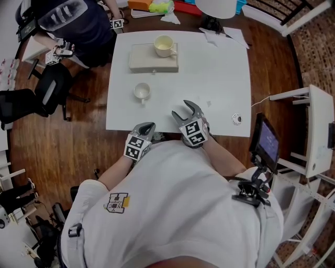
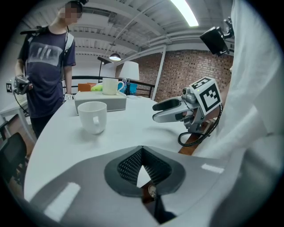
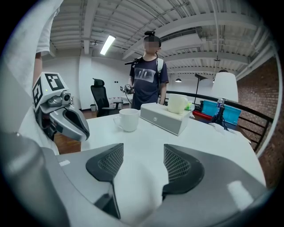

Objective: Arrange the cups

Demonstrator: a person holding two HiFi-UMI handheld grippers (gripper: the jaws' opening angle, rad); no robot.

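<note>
Cup on white table, second cup atop grey box

Bright, even light is thrown from ceiling strip lights high above and beyond the left gripper. Only soft shadows are cast on the table ahead of the right gripper. Both gripper views are bowed at the edges, with blackened corners, and the nearest gripper bodies are rendered soft.

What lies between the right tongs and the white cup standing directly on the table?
Nothing but bare white tabletop separates the open right tongs from the cup. The head view shows this best, and the right gripper view agrees.
</note>
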